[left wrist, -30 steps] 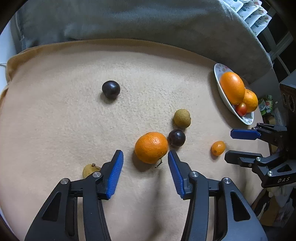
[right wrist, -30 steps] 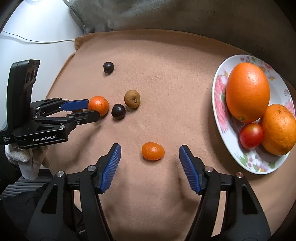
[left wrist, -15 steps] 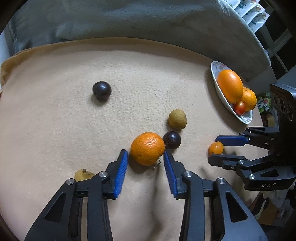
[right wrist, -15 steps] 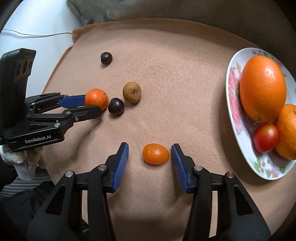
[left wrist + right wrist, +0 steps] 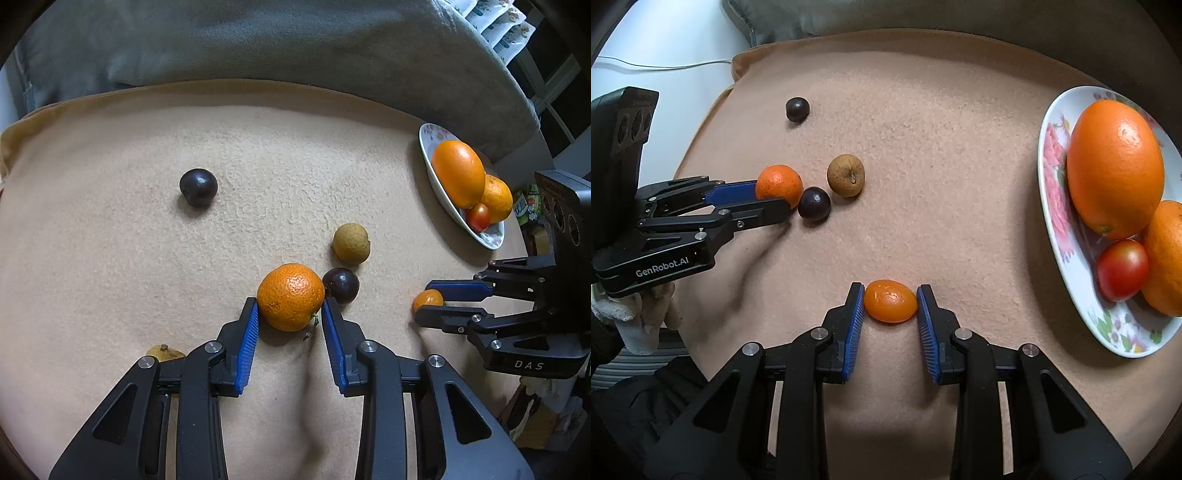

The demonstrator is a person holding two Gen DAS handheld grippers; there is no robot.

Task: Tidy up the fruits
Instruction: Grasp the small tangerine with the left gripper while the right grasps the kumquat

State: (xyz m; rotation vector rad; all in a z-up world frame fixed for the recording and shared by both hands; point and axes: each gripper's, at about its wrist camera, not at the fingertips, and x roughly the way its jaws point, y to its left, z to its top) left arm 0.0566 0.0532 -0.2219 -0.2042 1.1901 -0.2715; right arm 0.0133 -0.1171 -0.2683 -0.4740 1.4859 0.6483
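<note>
On a fuzzy tan blanket (image 5: 110, 258), the left hand-held gripper (image 5: 290, 308) clamps a dimpled round mandarin (image 5: 290, 296) while the right hand-held gripper (image 5: 891, 301) pinches a glossy oval kumquat (image 5: 891, 301).

Only two bits of text readable here: the right gripper (image 5: 428, 300) has "DAS" in white on its black body, seen from the left wrist cam, and the left gripper (image 5: 786, 199) has "GenRobot.AI" in white on its side, seen from the right wrist cam
</note>
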